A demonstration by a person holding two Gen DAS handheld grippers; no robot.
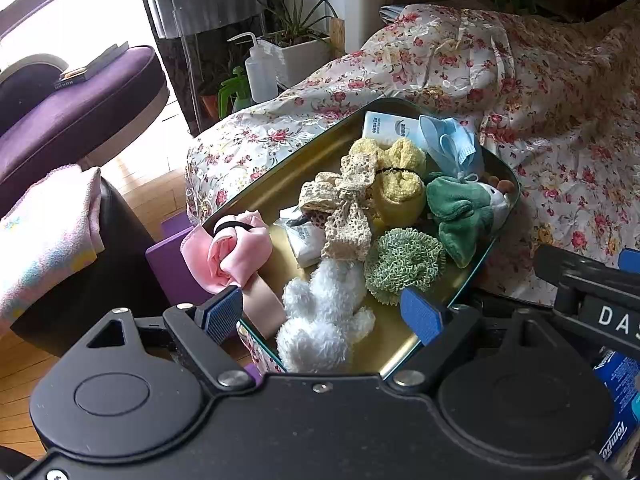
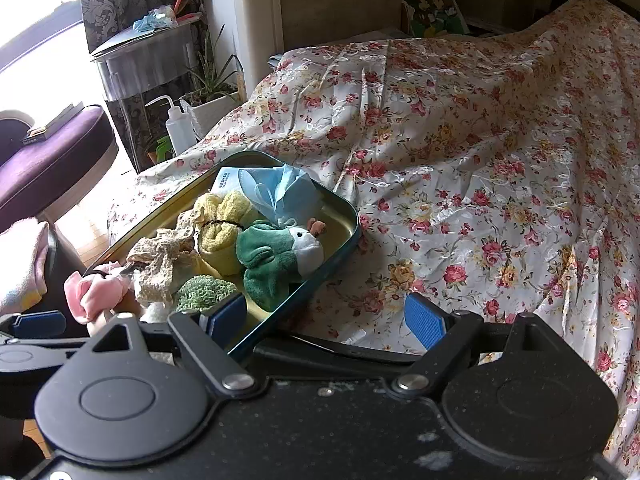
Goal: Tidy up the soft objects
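A green-rimmed gold tin tray (image 1: 280,184) (image 2: 340,216) lies on the floral bedspread (image 2: 480,184), full of soft things: a white plush (image 1: 324,320), pink fabric flower (image 1: 236,248), lace bow (image 1: 344,204), yellow cloth roll (image 1: 400,184) (image 2: 224,224), green knit scrubber (image 1: 404,264) (image 2: 204,292), green plush (image 1: 460,212) (image 2: 276,260) and blue face mask (image 1: 452,144) (image 2: 288,192). My left gripper (image 1: 324,316) is open over the tray's near end, straddling the white plush. My right gripper (image 2: 326,316) is open and empty at the tray's near right corner.
A purple chair (image 1: 72,108) with a book, a pink towel (image 1: 44,236) on a dark seat, a squeeze bottle (image 1: 260,68) and a potted plant (image 1: 296,40) stand left of the bed. A Tempo tissue pack (image 1: 620,400) lies at right. Floral bedspread stretches right of the tray.
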